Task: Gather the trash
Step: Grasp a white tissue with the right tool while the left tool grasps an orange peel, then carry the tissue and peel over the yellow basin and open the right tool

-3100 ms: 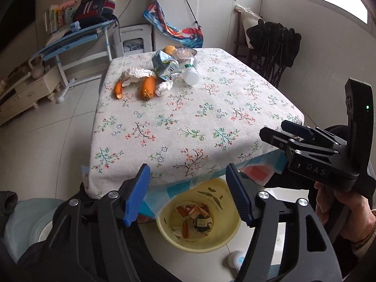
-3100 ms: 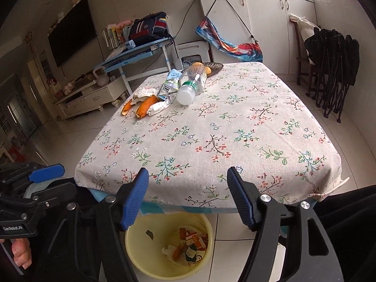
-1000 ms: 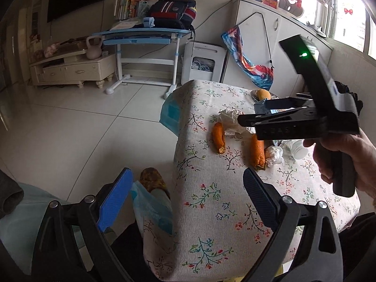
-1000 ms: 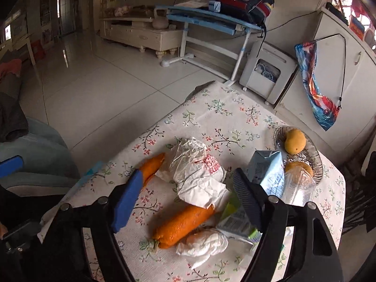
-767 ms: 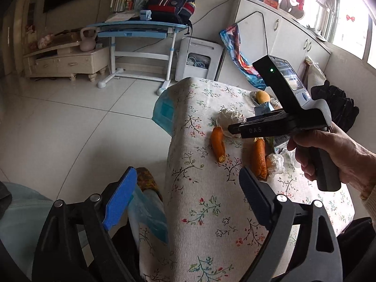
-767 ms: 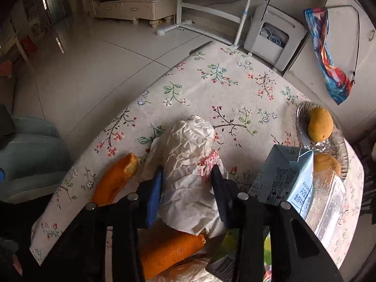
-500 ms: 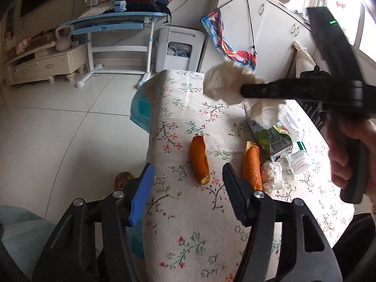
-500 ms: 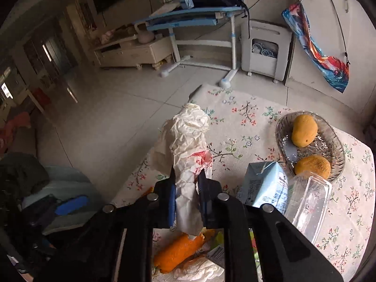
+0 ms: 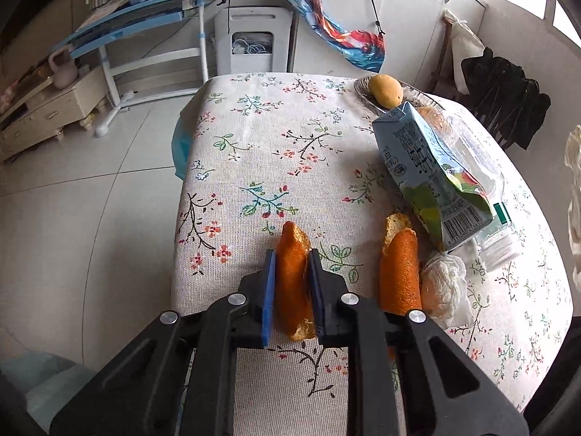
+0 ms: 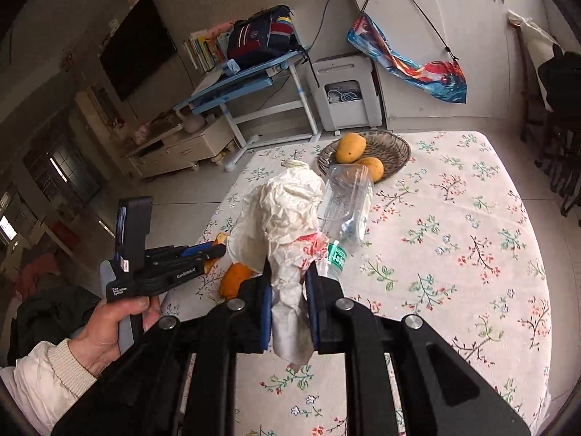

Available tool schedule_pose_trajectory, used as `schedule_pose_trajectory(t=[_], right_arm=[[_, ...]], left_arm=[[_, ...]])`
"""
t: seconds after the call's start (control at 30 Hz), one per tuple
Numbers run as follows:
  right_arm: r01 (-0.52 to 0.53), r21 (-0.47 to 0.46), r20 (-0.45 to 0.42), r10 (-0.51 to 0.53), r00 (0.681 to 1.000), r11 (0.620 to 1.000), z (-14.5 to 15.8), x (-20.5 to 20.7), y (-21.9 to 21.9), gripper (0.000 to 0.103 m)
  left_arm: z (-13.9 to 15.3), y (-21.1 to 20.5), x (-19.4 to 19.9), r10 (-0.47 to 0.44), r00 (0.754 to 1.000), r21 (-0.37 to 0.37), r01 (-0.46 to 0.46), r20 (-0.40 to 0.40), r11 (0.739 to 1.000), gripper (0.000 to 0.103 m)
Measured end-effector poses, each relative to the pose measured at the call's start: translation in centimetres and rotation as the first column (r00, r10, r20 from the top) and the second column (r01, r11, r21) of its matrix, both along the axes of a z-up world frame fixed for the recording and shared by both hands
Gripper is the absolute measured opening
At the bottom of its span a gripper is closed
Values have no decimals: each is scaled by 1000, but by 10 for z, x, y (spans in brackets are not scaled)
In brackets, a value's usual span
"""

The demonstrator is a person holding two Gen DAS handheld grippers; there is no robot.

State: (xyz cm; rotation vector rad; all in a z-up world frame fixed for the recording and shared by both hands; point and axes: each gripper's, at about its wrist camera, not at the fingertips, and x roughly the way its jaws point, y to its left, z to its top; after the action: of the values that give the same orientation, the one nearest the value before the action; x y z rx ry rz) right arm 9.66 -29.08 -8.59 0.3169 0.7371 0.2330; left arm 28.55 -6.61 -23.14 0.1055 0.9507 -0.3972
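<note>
Both pinch trash: left hand-held gripper (image 9: 290,290) orange peel (image 9: 292,279), right hand-held gripper (image 10: 288,301) crumpled paper (image 10: 283,225).

Home living room showing: floral cloth (image 10: 454,225) covering tabletop, wall TV (image 10: 138,47) hanging over low cabinet (image 10: 174,152), schoolbag (image 10: 265,36) sitting on blue study desk (image 10: 236,91), books (image 10: 201,51) leaning beside it, white cupboards (image 10: 454,18) lining wall, mangoes lying in basket (image 10: 392,149).

My left gripper (image 9: 290,283) is clamping an orange peel (image 9: 292,279) low at the near left table edge; my right gripper (image 10: 288,290) is pinching crumpled paper (image 10: 283,218), raised.
</note>
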Motion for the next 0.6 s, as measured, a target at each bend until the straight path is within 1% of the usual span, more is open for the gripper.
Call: schedule_pose_trajectory(t=[0.17, 0.3, 0.5, 0.6], right_arm=[[69, 66, 1, -69, 998, 995, -19, -6, -19, 17], [90, 73, -5, -90, 996, 993, -25, -9, -24, 17], [99, 81, 0, -100, 995, 992, -25, -20, -26, 17], [103, 99, -1, -103, 995, 990, -29, -34, -25, 17]], left_arm=[[4, 1, -9, -5, 1000, -10, 5, 5, 1000, 12], [13, 7, -28, 7, 1000, -43, -6, 17, 999, 11], [30, 23, -71, 38, 999, -121, -35, 25, 992, 11], [39, 28, -97, 39, 999, -153, -33, 36, 988, 11]])
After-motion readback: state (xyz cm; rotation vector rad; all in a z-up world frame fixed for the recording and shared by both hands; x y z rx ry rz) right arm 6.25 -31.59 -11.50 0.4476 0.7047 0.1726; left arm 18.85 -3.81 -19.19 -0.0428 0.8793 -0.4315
